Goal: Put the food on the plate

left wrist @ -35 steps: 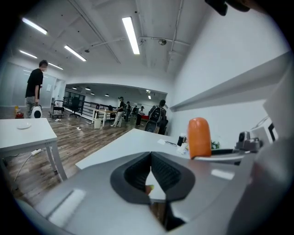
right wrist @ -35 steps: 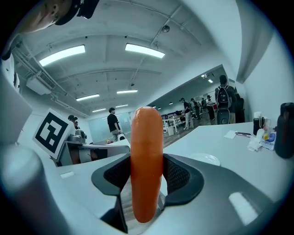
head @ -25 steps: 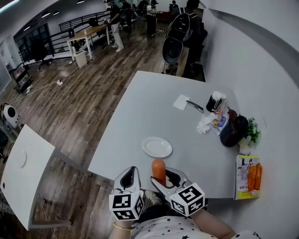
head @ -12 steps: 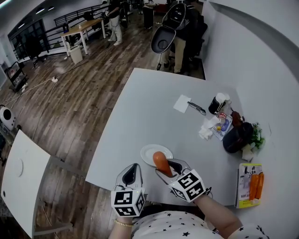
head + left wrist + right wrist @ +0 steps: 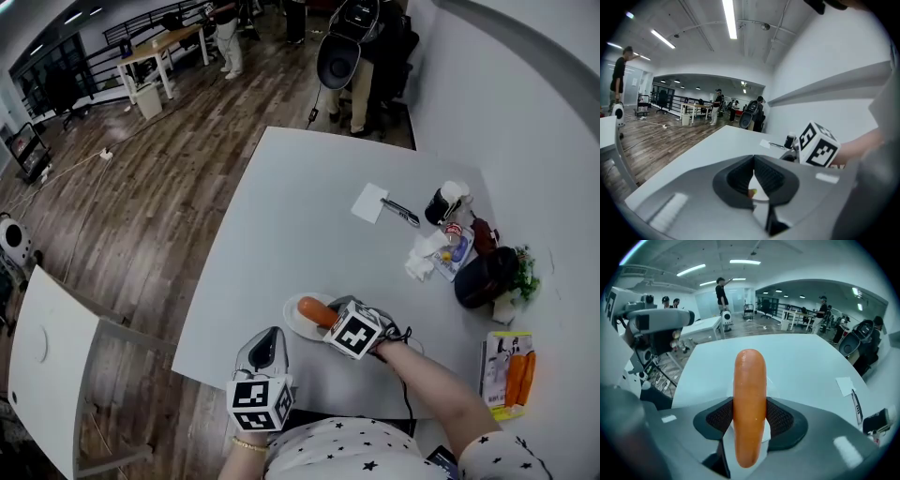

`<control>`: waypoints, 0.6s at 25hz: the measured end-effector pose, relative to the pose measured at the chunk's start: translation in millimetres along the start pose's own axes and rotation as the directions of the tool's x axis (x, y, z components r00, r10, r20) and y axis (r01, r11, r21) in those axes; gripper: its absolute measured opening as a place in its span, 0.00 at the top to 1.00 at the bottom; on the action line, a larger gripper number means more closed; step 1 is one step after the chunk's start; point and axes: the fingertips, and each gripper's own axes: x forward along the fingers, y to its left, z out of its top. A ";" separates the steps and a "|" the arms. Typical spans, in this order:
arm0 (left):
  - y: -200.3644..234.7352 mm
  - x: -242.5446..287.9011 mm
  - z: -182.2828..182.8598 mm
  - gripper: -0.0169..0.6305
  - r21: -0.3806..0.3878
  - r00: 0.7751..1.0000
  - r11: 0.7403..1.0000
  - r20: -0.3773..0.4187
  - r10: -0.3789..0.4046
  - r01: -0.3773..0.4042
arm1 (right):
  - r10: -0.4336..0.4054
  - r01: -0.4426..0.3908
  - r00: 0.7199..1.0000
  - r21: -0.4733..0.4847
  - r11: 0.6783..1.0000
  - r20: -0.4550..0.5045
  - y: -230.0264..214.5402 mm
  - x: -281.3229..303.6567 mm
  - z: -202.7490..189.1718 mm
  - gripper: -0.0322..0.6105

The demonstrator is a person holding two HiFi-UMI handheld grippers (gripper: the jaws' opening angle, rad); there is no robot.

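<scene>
The grey surface (image 5: 309, 206) bears a white plate (image 5: 291, 317) close to its near edge (the clutter (image 5: 459, 248) sits well apart, on the right side). The right gripper (image 5: 334, 315) reaches over the plate, its jaws clamped on the sausage (image 5: 314, 310). The pads press on its middle and both ends stick out. The sausage is low over the plate, perhaps just touching it; I cannot tell which. The left gripper (image 5: 269, 336) hangs just off the surface's near edge, jaws together on nothing. As I judge it, the carry is done and the release is left: set the sausage down, open the jaws, draw clear.
</scene>
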 end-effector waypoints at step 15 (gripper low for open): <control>5.1 16.5 -4.1 0.96 -0.013 1.000 1.000 -0.028 0.011 -0.011 | 0.037 -0.085 0.967 -0.186 0.979 -0.251 3.0 56.0 -11.3 0.62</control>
